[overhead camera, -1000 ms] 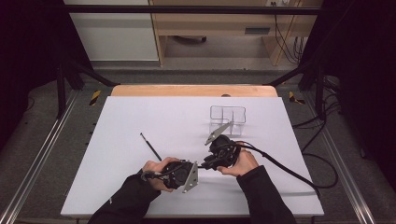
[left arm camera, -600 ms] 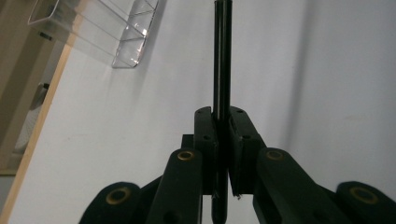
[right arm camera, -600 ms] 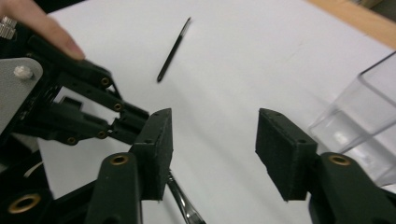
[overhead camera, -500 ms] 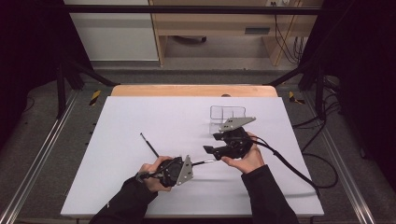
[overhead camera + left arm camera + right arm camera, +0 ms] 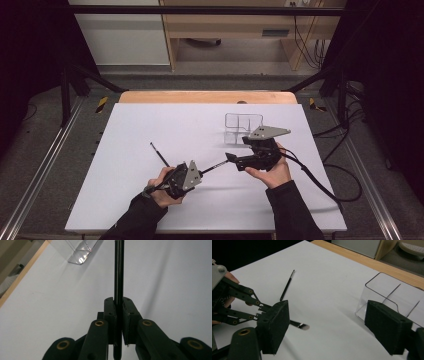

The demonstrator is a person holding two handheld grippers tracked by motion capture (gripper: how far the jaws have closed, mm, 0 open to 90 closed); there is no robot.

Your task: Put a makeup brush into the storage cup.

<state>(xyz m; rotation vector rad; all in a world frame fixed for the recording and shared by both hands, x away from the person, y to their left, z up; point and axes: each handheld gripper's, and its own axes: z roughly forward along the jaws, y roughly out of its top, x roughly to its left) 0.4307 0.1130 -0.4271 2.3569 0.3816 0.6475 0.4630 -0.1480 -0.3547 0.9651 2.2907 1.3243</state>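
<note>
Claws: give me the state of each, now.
Left claw: shut on the black brush.
Right claw: open, holding nothing; its jaws have just been opening, with the brush's tip showing beyond them.

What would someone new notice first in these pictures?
The left hand-held gripper, low on the white table, shut on a thin black brush. The right hand-held gripper, jaws just opened and empty, faces it. Behind stands a clear organizer; another brush lies left.
</note>
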